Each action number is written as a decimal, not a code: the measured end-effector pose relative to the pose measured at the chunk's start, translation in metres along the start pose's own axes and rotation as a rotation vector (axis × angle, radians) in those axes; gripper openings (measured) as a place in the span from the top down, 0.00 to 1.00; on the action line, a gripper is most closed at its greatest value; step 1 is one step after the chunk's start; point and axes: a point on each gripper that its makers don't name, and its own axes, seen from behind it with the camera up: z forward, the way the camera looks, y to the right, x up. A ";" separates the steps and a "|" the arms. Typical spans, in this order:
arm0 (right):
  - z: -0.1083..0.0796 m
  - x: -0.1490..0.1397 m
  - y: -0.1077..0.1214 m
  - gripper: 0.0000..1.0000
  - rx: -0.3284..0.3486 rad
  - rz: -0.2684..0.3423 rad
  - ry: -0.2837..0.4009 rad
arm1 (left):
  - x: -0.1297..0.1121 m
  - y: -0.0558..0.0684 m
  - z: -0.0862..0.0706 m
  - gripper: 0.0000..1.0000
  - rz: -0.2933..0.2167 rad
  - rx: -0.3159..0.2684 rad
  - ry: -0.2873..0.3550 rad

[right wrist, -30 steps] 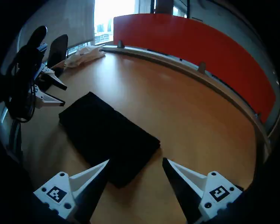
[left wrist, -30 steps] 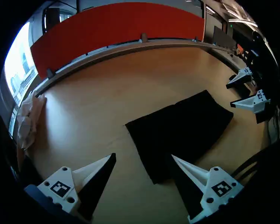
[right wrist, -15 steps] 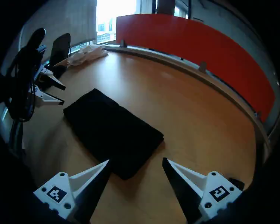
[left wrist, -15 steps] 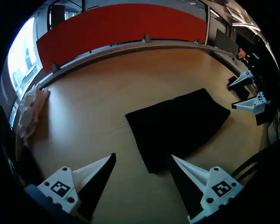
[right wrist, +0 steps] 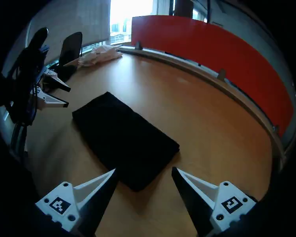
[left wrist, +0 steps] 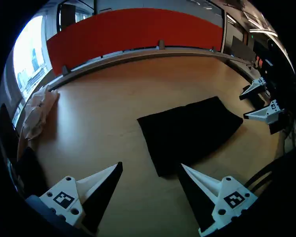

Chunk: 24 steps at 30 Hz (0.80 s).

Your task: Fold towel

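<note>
Your black towel lies folded flat on the wooden surface, apart from both tools. Your left tool is released and empty, with the towel's near corner at its 12 o'clock. Your right tool is also released, and the towel's near end shows between its fingers. A crumpled pale cloth lies at 9 o'clock in the left gripper view.

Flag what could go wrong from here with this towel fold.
1. The black towel appears to lie in layers already. The open left tongs, near its corner, might pinch only the top layer and undo the fold.
2. The wooden table looks smooth, so a low approach by the open right tongs could push the towel along instead of gripping it.
</note>
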 end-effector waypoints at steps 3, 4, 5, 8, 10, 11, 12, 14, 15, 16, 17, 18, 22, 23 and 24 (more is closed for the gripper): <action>-0.001 -0.001 -0.001 0.00 0.010 -0.015 -0.005 | -0.002 -0.001 -0.004 0.01 -0.008 0.006 0.007; -0.001 -0.003 -0.001 0.00 0.014 -0.018 -0.009 | -0.003 -0.002 -0.006 0.01 -0.013 0.007 0.006; -0.001 -0.004 -0.002 0.00 0.018 -0.021 -0.012 | -0.005 -0.002 -0.007 0.01 -0.018 0.009 0.005; -0.001 -0.007 -0.003 0.01 0.031 -0.031 -0.023 | -0.008 -0.004 -0.010 0.01 -0.034 0.018 0.009; -0.001 -0.009 -0.003 0.01 0.036 -0.037 -0.029 | -0.010 -0.006 -0.012 0.01 -0.042 0.026 0.016; -0.002 -0.010 -0.003 0.01 0.038 -0.039 -0.031 | -0.010 -0.007 -0.013 0.01 -0.045 0.031 0.019; -0.002 -0.010 -0.003 0.02 0.040 -0.042 -0.033 | -0.011 -0.008 -0.014 0.01 -0.048 0.036 0.022; -0.002 -0.012 -0.003 0.03 0.042 -0.046 -0.039 | -0.013 -0.009 -0.015 0.01 -0.056 0.042 0.026; -0.002 -0.013 -0.003 0.03 0.043 -0.048 -0.042 | -0.014 -0.009 -0.016 0.01 -0.061 0.045 0.028; -0.002 -0.014 -0.003 0.03 0.044 -0.050 -0.045 | -0.015 -0.010 -0.017 0.01 -0.066 0.048 0.030; -0.002 -0.015 -0.003 0.04 0.046 -0.051 -0.048 | -0.015 -0.011 -0.018 0.01 -0.072 0.052 0.033; -0.002 -0.016 -0.003 0.05 0.047 -0.053 -0.051 | -0.016 -0.012 -0.019 0.01 -0.079 0.056 0.036; -0.001 -0.019 -0.003 0.11 0.055 -0.056 -0.059 | -0.019 -0.017 -0.023 0.01 -0.105 0.077 0.048; -0.001 -0.020 -0.003 0.13 0.057 -0.056 -0.061 | -0.020 -0.019 -0.024 0.01 -0.109 0.081 0.052; 0.000 -0.021 -0.004 0.14 0.059 -0.057 -0.063 | -0.020 -0.020 -0.025 0.01 -0.114 0.086 0.058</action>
